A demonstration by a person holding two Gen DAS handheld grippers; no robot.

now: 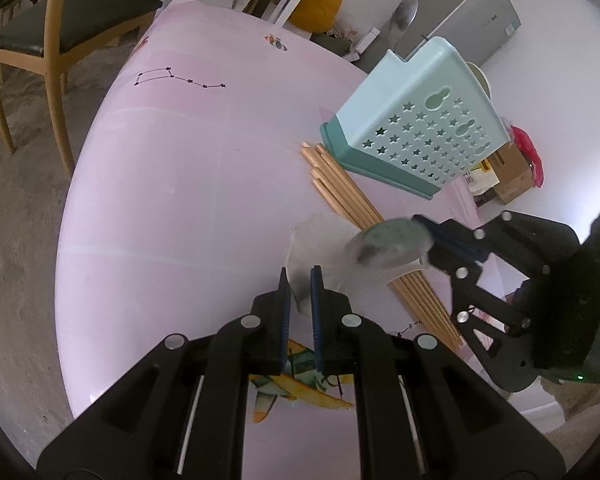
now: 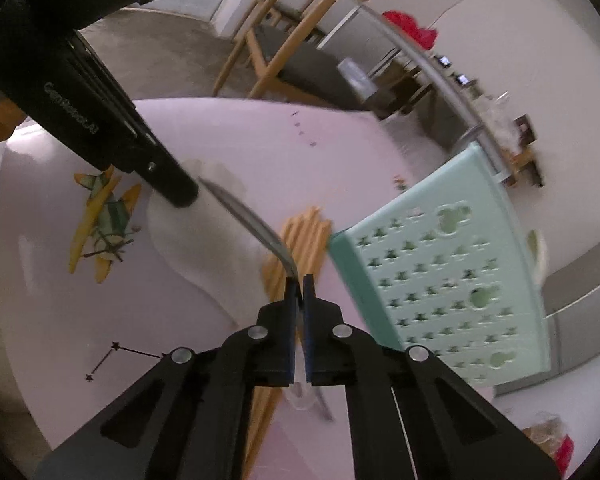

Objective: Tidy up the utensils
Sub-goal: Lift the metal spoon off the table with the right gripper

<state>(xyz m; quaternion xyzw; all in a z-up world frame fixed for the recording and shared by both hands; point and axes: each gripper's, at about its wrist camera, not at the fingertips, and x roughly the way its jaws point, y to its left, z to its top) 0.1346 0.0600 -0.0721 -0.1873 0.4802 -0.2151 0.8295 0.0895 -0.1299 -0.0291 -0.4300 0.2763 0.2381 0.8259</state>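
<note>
A metal spoon (image 1: 392, 244) (image 2: 244, 220) hangs blurred just above the pink table, spanning the space between my two grippers. My right gripper (image 2: 300, 280) (image 1: 422, 226) is shut on its bowl end. My left gripper (image 1: 300, 276) (image 2: 180, 196) is nearly closed on what looks like the handle end, and the blur hides the exact contact. Several wooden chopsticks (image 1: 340, 184) (image 2: 304, 232) lie on the cloth under the spoon. Beside them the teal star-perforated utensil holder (image 1: 420, 128) (image 2: 440, 280) stands tilted in view, with another metal spoon (image 1: 404, 16) (image 2: 420, 68) sticking out of its top.
The pink tablecloth (image 1: 180, 180) with aeroplane and constellation prints covers a round table. A wooden chair (image 1: 52, 28) stands at the far left, with a grey cabinet (image 1: 468, 12) and a cardboard box (image 1: 512, 176) beyond the holder.
</note>
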